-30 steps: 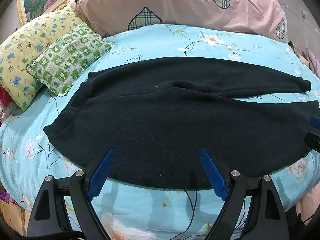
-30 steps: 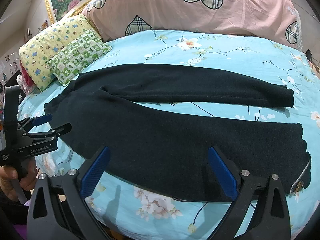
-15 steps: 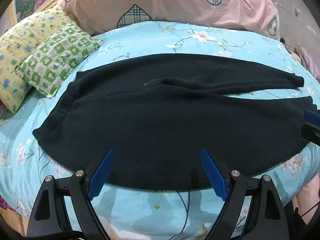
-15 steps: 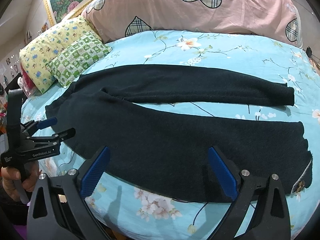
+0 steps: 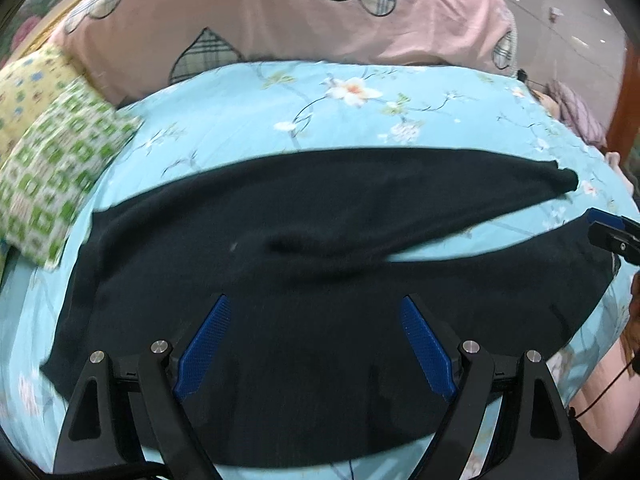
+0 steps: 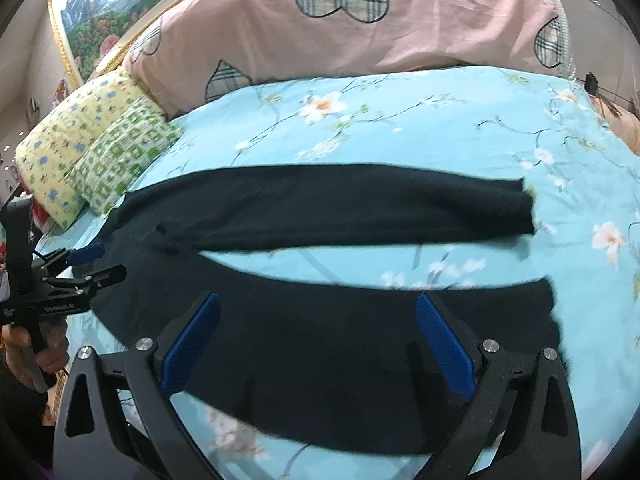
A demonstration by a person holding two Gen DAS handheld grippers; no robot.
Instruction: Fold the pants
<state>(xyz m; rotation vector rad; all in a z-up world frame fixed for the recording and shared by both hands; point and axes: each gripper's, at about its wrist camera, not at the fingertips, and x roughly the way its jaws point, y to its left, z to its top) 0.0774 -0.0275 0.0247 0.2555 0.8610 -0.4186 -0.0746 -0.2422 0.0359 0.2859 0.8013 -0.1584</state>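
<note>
Bed (image 6: pixel 460 128) under both my cameras: light blue sheet printed with white blossoms and dark twigs, filling most of each view. Along the head, a long pink bolster (image 6: pixel 360 36) with plaid heart patches. At the head's left corner, two pillows: one yellow pillow (image 6: pixel 68 140) with small blue figures, one green-checked pillow (image 6: pixel 124 156) lying against it and nearer the middle of the bed. A gilt-framed landscape painting (image 6: pixel 92 0) hangs on the wall behind. Room edges are blurred and dark.

One pair of pants (image 5: pixel 320 320), black, soft matte knit, spread flat across the near half of the bed. Waistband toward the pillows on the left, two legs running right. The far leg (image 6: pixel 340 204) lies straight. The near leg (image 6: pixel 320 352) is apart from it, with a wedge of sheet showing between them that widens toward the cuffs. A small crease sits at the crotch.

Left hand-held gripper (image 5: pixel 316 340): fingers spread wide, nothing between them, over the near leg toward the waist. In the right view I see it from the side, gripped by a hand (image 6: pixel 28 352).

Right hand-held gripper (image 6: pixel 318 344): fingers spread wide as well, empty, over the near leg toward the cuff. Its tip shows at the left view's right edge.
</note>
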